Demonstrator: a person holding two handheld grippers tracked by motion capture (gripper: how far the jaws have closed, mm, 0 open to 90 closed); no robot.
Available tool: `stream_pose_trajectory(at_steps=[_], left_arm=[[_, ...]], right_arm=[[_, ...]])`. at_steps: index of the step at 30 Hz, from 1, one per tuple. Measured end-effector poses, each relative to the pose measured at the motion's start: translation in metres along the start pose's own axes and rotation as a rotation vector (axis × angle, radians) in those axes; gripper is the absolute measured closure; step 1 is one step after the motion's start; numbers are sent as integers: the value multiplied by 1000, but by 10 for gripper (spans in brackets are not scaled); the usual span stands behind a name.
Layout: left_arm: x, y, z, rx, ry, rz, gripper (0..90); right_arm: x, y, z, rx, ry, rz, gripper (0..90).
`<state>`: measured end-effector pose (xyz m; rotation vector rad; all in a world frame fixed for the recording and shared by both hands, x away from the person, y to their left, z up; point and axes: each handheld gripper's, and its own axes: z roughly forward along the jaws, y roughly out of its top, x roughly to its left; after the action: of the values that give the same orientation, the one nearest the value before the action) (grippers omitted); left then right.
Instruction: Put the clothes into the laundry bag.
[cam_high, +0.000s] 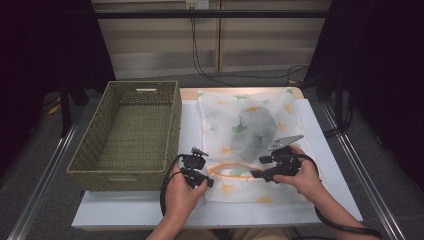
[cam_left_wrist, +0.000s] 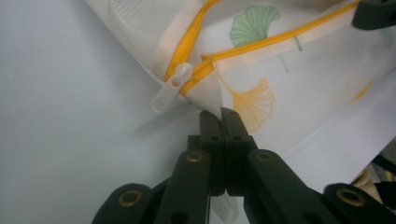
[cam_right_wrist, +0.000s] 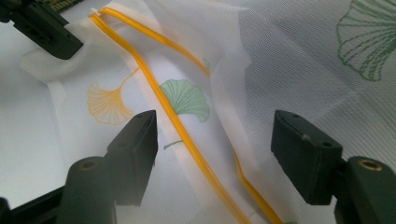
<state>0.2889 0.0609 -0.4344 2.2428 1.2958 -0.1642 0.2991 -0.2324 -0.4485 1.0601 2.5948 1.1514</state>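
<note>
mesh bag beside wicker basket on table

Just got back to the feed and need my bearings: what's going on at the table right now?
A person is working on a white mesh laundry bag with a ginkgo-leaf print, lying on the table beside a woven basket. The left gripper is shut on the bag's fabric close to the zipper pull. The right gripper is open, its jaws either side of the orange zipper, which is partly open. Something grey shows through the mesh inside the bag.
</note>
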Motion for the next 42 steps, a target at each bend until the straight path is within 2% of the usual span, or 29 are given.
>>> stream_pose_trajectory(at_steps=[2, 5, 17, 29, 31, 34, 42], left_arm=[[-1, 0, -1, -15, -3, -2, 895], [0, 2, -3, -12, -3, 19, 895], [-3, 6, -2, -8, -27, 25, 895], [-12, 8, -4, -12, -29, 58, 895], [-12, 8, -5, -15, -26, 59, 895], [-10, 8, -5, -10, -31, 63, 894], [-9, 9, -8, -20, -43, 58, 895]], right_arm=[[1, 1, 1, 2, 1, 5, 315], [3, 3, 3, 0, 22, 24, 312], [13, 11, 16, 11, 67, 5, 340], [27, 17, 36, 51, 106, -44, 421], [31, 19, 40, 62, 117, -53, 435], [33, 21, 47, 70, 128, -92, 454], [35, 24, 62, 90, 133, -107, 476]])
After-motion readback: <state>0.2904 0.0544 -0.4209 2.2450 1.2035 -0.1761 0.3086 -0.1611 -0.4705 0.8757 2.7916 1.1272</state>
